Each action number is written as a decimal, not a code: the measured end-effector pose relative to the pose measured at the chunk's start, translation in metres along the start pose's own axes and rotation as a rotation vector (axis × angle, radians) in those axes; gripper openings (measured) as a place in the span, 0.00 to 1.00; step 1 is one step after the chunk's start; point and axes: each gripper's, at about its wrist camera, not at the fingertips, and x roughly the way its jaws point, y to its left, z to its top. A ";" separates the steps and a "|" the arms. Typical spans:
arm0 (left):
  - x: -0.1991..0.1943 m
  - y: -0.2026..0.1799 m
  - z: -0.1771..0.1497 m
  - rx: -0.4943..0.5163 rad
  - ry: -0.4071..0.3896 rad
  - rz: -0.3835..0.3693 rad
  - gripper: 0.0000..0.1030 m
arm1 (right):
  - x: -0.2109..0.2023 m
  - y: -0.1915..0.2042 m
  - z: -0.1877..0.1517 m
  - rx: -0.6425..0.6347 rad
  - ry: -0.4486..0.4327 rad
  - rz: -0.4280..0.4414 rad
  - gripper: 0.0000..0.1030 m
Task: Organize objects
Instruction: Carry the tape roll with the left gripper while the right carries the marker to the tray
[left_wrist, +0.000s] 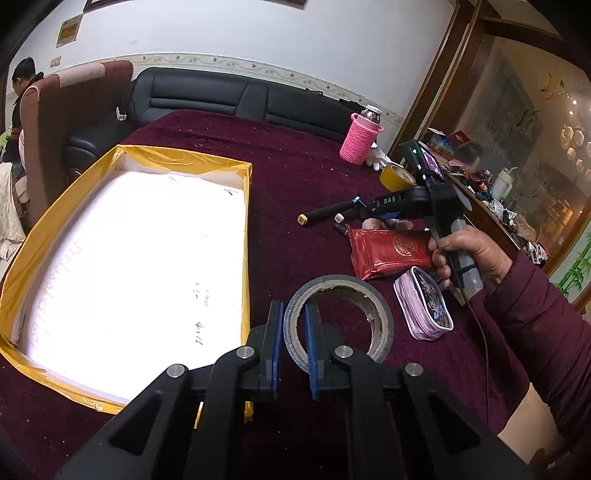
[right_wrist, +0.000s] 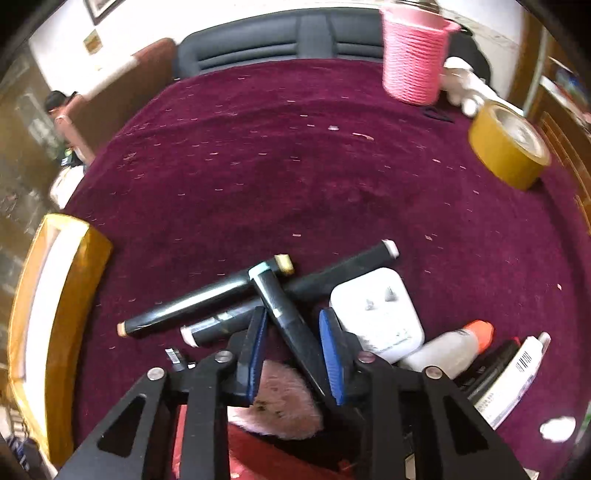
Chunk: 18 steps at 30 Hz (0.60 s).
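My left gripper (left_wrist: 293, 332) is shut on the wall of a dark grey tape roll (left_wrist: 373, 306), one blue pad outside the ring and one inside. The roll hangs just right of a white box with a yellow-taped rim (left_wrist: 245, 229). My right gripper (right_wrist: 293, 345) points down over a heap of black markers (right_wrist: 184, 310) on the maroon cloth. One marker with a pale blue band (right_wrist: 280, 306) lies slantwise between its blue pads, with a gap on each side. In the left wrist view a hand holds the right gripper (left_wrist: 364, 212) over those markers.
White plug adapter (right_wrist: 380, 314), orange-capped bottle (right_wrist: 450, 347), barcoded tube (right_wrist: 513, 373) and a pink furry thing (right_wrist: 280, 398) crowd the right gripper. Red packet (left_wrist: 388, 254) and pink pouch (left_wrist: 424, 306) lie near. Yellow tape roll (right_wrist: 509, 147) and pink-sleeved flask (right_wrist: 413, 55) stand further back. A person (left_wrist: 22, 92) sits far left.
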 end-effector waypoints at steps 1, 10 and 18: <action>0.000 0.000 0.000 0.001 -0.002 0.000 0.11 | 0.000 0.003 -0.002 -0.016 -0.005 -0.020 0.29; -0.011 0.003 0.004 -0.011 -0.042 0.008 0.11 | -0.060 -0.025 -0.016 0.107 -0.194 0.036 0.24; -0.029 0.003 0.015 -0.007 -0.103 0.045 0.11 | -0.132 -0.024 -0.029 0.164 -0.385 0.158 0.17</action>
